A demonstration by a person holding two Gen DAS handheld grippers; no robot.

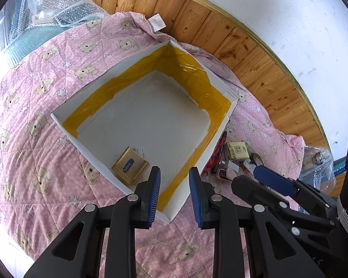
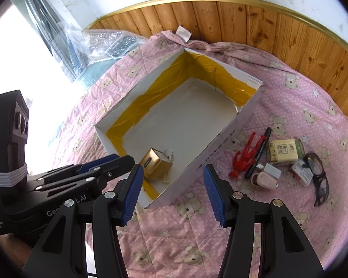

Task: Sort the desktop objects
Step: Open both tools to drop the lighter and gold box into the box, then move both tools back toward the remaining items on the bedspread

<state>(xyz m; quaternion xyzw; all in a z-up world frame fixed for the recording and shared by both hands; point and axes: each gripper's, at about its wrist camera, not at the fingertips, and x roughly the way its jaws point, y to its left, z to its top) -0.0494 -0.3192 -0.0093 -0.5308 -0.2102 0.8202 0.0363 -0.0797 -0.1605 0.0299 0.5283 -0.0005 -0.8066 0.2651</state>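
Right wrist view shows only the gold box lying inside the white carton, while glasses, red figure and other bits wait beside it, both left gripper and right gripper spread empty.

Pink bear-print quilt covers the whole surface. White box w/ yellow tape sits at centre. At its 4 o'clock, a loose cluster: red figure, black marker, yellow packet, pink item, glasses. Bubble wrap at 10 o'clock.
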